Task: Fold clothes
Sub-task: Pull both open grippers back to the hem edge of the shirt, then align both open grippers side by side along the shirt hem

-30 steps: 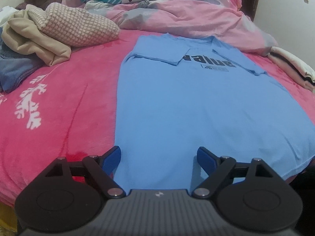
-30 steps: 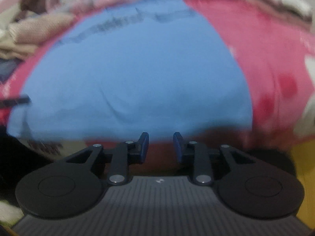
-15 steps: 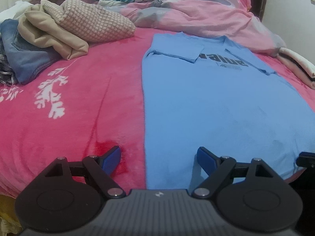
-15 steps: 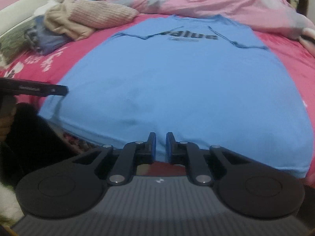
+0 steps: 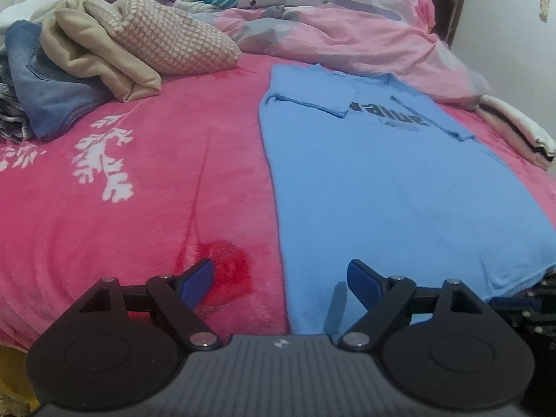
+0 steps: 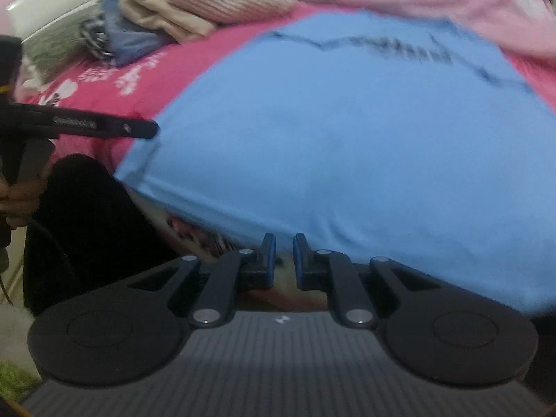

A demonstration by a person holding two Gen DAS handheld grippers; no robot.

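Lying flat on a pink blanket [image 5: 139,208], a blue T-shirt [image 5: 382,191] fills the middle and right of the left wrist view, with its neck end far up in the frame and its bottom edge low down near the camera. Both sleeves are folded in over the chest, and black letters show between them. The left gripper [image 5: 280,279] sits at the bottom of that view with its blue fingers [image 5: 198,279] spread wide apart, holding nothing; one finger is over the pink blanket and the other over the shirt's lower left corner. At the upper left is a pile of clothes [image 5: 104,59], tan, checked and denim. A pink quilt [image 5: 347,34] is bunched along the top. In the right wrist view the picture is blurry. The right gripper [image 6: 284,253] is at the bottom middle, its fingers close together with a thin gap, just at the shirt's bottom edge, with no cloth between them. At the left edge of that view a hand [image 6: 17,201] holds the other gripper's handle.
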